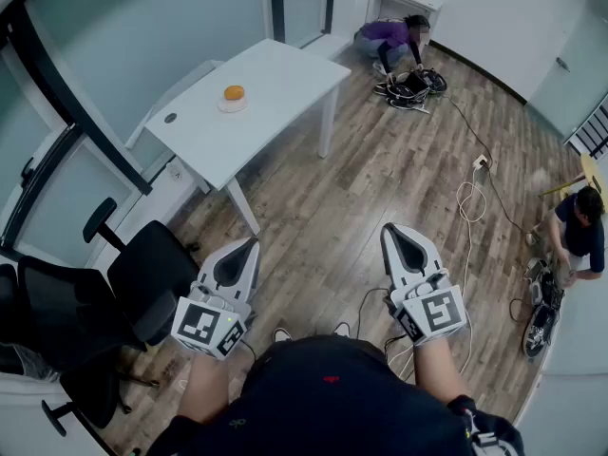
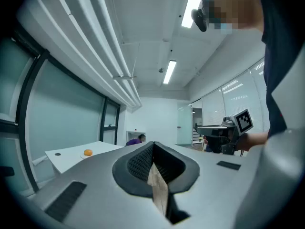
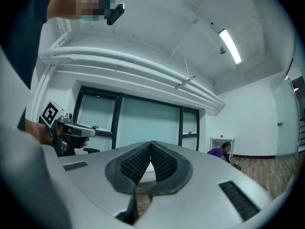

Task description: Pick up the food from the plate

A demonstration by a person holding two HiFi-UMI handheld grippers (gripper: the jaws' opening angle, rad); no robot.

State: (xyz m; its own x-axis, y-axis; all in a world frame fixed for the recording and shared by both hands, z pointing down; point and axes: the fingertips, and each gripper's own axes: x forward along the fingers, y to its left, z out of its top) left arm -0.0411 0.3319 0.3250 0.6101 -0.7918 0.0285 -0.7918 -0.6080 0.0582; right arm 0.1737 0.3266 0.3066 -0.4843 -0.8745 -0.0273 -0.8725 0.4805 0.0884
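Food [image 1: 234, 92], a small round orange piece that could be a fruit or a bun, lies on a small white plate [image 1: 221, 106] near the left edge of a white table [image 1: 285, 69] across the room. It is too small in the head view to name more exactly. It looks rounded on every side, so no long axis and no pointing direction can be made out; it simply rests at the plate's middle, domed upward. A dark round spot [image 1: 170, 118] sits on the tabletop near the plate, apart from it.

Judged from how things lie, the task has hardly begun: nothing has been picked up and the food is untouched on its plate. What is left is the whole of it: crossing the wooden floor [image 1: 361, 188] to the table, opening a gripper, closing on the food and lifting it.

The left gripper [image 1: 251, 244] and the right gripper [image 1: 389, 228] are both held low in front of the person's body, well apart from the table. Each gripper's own view shows its two ribbed pads pressed together at the tips with nothing between them, so both are closed and empty.

Black office chairs [image 1: 142, 274] stand to the person's left, and two other people crouch by cables and gear on the far side of the floor
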